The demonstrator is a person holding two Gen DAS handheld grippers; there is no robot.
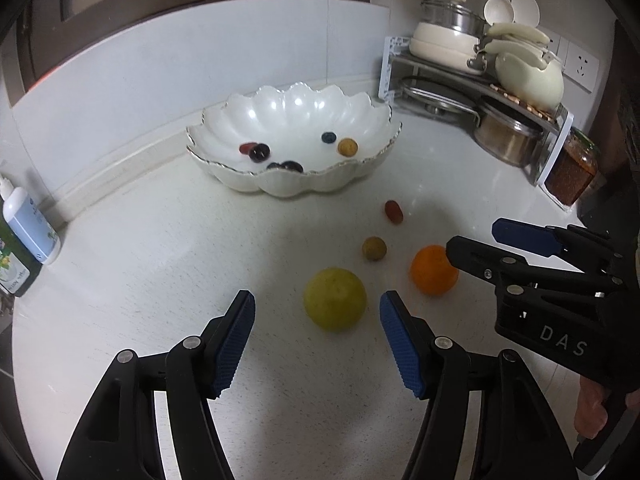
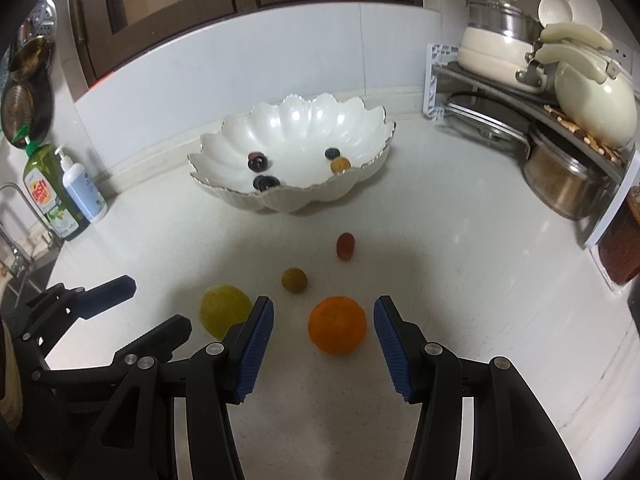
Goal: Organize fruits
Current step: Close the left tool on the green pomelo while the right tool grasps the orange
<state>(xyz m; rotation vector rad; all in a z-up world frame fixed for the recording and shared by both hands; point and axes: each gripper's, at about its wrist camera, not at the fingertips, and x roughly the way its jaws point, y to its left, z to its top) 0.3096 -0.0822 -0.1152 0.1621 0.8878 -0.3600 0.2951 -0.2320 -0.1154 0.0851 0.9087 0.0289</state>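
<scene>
The white tabletop (image 2: 460, 280) is bounded at the back by a low raised lip under the pale wall panel, on the right by a corner rack (image 2: 532, 92) stacked with pots, and on the left by two soap bottles (image 2: 64, 188) beside the sink edge. Between these lies a broad bare stretch, with the scalloped white bowl (image 1: 280, 188) near the back holding several small dark fruits and one yellowish one.

In front of the bowl, well apart from it, four fruits sit loose on the tabletop: a small red fruit (image 1: 393, 212), a small olive-brown fruit (image 1: 374, 248), an orange (image 2: 337, 325) and a yellow-green round fruit (image 1: 335, 299).

The left tongs (image 1: 318, 320) angle downward, standing open either side of the yellow-green fruit, blue pads clear of it. The right tongs (image 2: 324, 324) tilt down likewise, open around the orange without touching. The two tongs are just beside each other.
</scene>
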